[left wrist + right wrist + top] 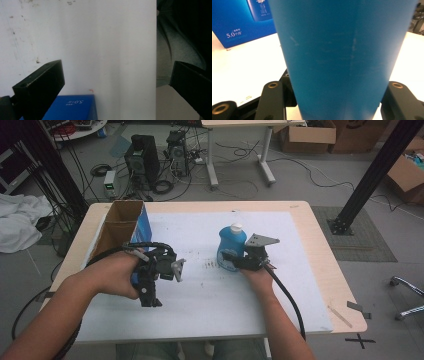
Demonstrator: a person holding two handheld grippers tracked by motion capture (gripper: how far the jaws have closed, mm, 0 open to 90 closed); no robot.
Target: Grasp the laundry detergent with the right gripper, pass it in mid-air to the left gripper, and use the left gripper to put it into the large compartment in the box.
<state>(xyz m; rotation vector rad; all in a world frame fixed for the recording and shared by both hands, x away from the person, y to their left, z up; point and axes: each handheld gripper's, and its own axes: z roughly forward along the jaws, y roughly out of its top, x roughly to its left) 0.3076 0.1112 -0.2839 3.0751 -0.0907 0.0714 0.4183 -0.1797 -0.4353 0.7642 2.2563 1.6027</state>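
A grey floor strewn with cables, computer towers and cardboard boxes is seen beyond the light wooden worktop (320,250), most of which is covered by a white, faintly speckled sheet (210,295). At the left edge of the sheet an open-topped cardboard box with a blue printed side (122,227) is stood upright. Just in front of it the left hand-held gripper (175,268) is held above the sheet, its jaws spread wide with nothing between them; in the left gripper view a blue corner of the box (75,107) is seen below the near jaw, so a careless swing could knock the box, which is judged to be light and easily shifted. Right of centre, the blue plastic bottle with a white cap (232,245) is stood on the sheet, and the right hand-held gripper (235,261) is closed against its lower body, the smooth blue wall (347,57) being seen pressed between the two jaws in the right gripper view. The grip is taken low on a tall, rounded, glossy body, so a tilt or a slip through the jaws is judged likely if the bottle is lifted quickly, all the more if liquid is inside, which cannot be told. The thin wall could also be dented by too hard a squeeze, and a collision between bottle and box is possible should the bottle be carried leftward.
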